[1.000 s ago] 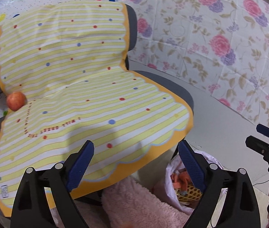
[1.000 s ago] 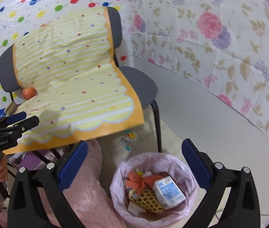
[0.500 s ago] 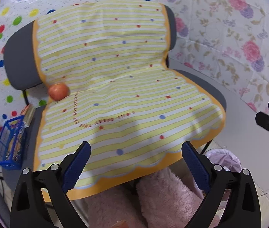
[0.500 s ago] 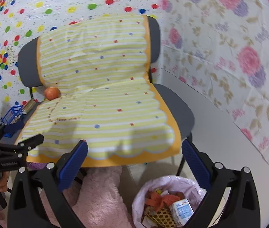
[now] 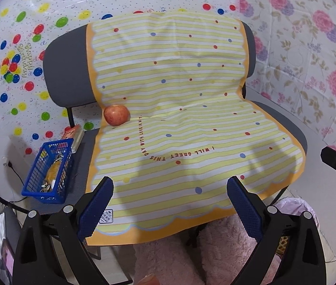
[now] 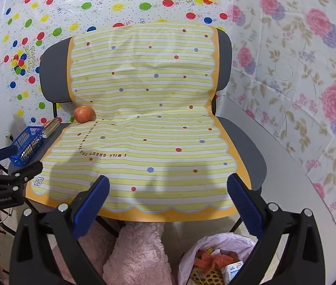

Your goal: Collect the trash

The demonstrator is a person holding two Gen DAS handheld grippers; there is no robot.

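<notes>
Right wrist view: both hand-held grippers, right (image 6: 168,201) and left (image 5: 169,205), gape empty. Lined trash bin (image 6: 215,261) below the right one already holds scraps; apple (image 6: 84,114) ahead-left on chair, possibly remaining.

I see a grey chair (image 5: 68,76) draped in a cloth (image 5: 191,118) of yellow and white stripes — red and blue dots scattered over it, orange scalloped edge. On it sits a red-orange apple (image 5: 116,115). The basket (image 5: 49,171) is bright blue. One wall sheet (image 5: 37,23) carries coloured balloons, the other (image 5: 310,47) pink and purple flowers. My left gripper (image 5: 170,204) is black with blue pads (image 5: 96,206) — the bin bag (image 6: 215,244) pale pink.
</notes>
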